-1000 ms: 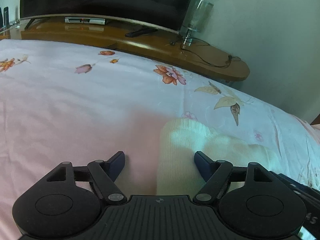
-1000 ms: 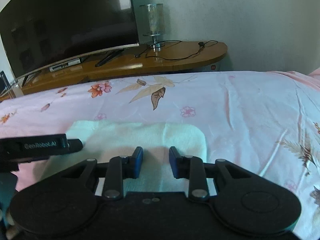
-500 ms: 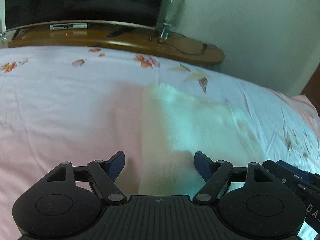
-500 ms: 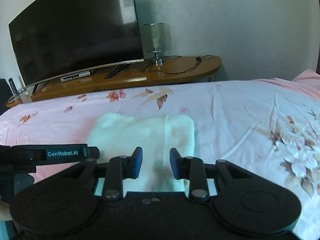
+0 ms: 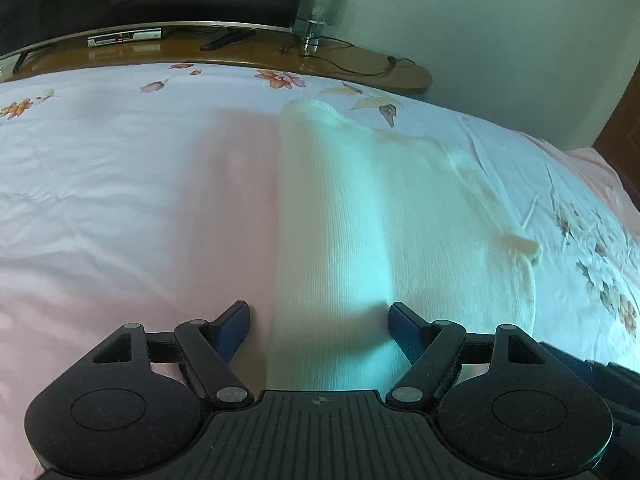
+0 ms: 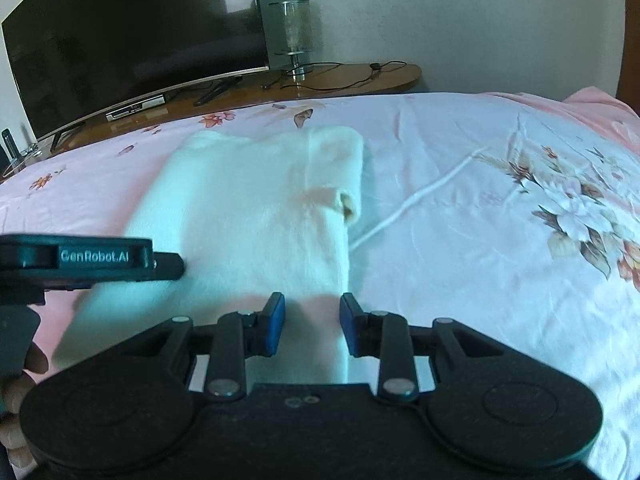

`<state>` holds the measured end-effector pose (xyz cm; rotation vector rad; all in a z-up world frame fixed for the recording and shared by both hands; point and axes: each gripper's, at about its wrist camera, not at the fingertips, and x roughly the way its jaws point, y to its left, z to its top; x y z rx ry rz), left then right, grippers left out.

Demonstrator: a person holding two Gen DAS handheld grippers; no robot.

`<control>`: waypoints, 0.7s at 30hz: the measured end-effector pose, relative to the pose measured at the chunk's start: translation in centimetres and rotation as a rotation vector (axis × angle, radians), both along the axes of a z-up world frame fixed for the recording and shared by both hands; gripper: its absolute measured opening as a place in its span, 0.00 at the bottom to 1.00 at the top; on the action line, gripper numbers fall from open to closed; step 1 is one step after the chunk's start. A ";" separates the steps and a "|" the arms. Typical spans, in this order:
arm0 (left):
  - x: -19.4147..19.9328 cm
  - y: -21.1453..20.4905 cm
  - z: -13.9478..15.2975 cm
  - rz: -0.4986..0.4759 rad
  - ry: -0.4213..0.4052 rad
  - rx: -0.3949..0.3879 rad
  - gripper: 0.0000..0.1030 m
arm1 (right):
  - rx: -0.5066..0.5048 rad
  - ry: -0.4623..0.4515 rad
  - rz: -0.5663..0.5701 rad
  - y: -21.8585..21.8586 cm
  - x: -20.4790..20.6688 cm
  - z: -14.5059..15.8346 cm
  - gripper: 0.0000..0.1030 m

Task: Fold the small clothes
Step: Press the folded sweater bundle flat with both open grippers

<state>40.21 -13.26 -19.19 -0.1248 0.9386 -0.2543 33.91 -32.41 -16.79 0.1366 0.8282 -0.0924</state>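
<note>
A cream ribbed garment (image 5: 360, 216) lies flat on the pink flowered bedsheet (image 5: 120, 184), folded into a long strip that runs away from me. My left gripper (image 5: 318, 314) hovers over its near end with the jaws wide open; the cloth's left edge lies below the gap and touches neither pad. In the right wrist view the same garment (image 6: 248, 200) shows a tucked sleeve at its right side. The right gripper (image 6: 312, 314) stands narrowly open above the near right corner, with flat cloth visible in the gap. The left gripper (image 6: 172, 266) reaches in from the left there.
Beyond the bed stands a curved wooden stand (image 6: 352, 76) with a large dark television (image 6: 132, 40), a glass lamp (image 6: 294, 32), a set-top box (image 6: 136, 108) and loose cables. A person's fingers (image 6: 24, 364) show at the lower left. A white cord (image 6: 420, 196) lies on the sheet.
Both grippers have drawn back toward the near side of the bed, so much more of the garment's length now shows ahead of them. The jaws look as wide as before.
</note>
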 end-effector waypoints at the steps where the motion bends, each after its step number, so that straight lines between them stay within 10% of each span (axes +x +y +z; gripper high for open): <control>1: -0.2 0.0 0.0 -0.004 0.000 0.000 0.74 | 0.005 0.005 -0.004 0.0 -0.4 -0.1 0.32; 21: -4.8 1.5 0.2 -0.060 -0.022 0.020 0.74 | 0.021 0.028 -0.029 0.2 -3.9 -0.2 0.31</control>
